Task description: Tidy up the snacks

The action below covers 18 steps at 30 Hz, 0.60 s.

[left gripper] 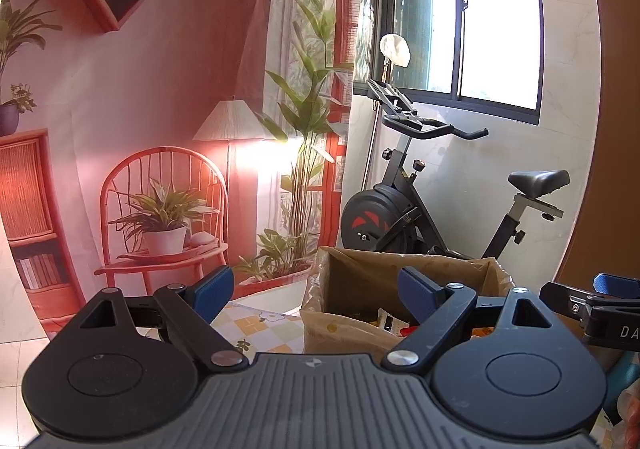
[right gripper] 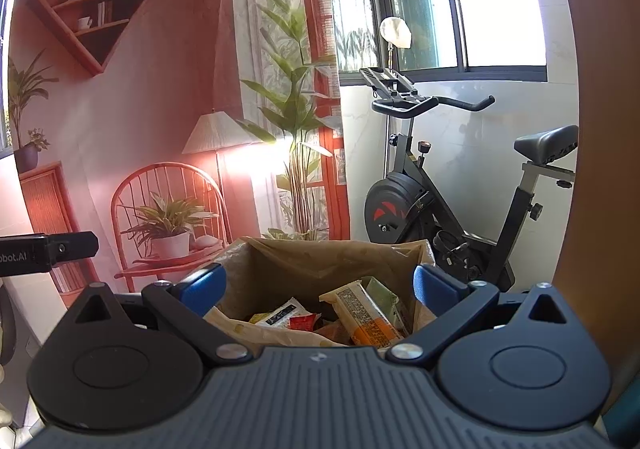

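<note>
You face a printed backdrop (right gripper: 132,97) of a red room, an exercise bike (right gripper: 448,209) under the window, and a patterned tablecloth (left gripper: 260,325). Your left gripper (left gripper: 316,295) and right gripper (right gripper: 320,289) both gape wide, holding nothing. The snacks (right gripper: 360,313) lie inside the lined cardboard box (right gripper: 312,265), beyond your right gripper's fingers.
</note>
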### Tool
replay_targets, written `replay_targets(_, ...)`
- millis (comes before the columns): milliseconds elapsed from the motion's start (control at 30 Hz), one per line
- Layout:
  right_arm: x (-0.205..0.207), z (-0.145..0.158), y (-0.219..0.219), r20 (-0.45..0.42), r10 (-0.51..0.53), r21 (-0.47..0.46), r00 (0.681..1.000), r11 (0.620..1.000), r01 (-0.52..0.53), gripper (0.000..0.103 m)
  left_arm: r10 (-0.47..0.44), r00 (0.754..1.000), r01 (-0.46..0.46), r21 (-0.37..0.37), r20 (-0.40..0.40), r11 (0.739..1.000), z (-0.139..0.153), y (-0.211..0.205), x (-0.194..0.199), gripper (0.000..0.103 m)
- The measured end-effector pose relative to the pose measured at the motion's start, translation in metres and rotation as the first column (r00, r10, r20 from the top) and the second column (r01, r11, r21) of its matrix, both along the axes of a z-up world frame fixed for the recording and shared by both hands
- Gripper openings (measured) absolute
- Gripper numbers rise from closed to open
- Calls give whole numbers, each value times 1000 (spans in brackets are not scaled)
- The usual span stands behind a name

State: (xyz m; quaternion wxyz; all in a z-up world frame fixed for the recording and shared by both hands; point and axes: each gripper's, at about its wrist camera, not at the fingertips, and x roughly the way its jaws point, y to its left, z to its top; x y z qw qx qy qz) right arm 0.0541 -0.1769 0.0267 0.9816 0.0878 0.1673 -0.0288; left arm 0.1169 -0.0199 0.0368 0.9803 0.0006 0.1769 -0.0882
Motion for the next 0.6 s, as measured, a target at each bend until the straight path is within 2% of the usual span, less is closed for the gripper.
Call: replay_targets(600, -2, 0, 1, 0, 2, -1, 1000, 1000, -2, 102, 0, 1000, 0, 2, 2, 1000, 0, 2, -3, 91)
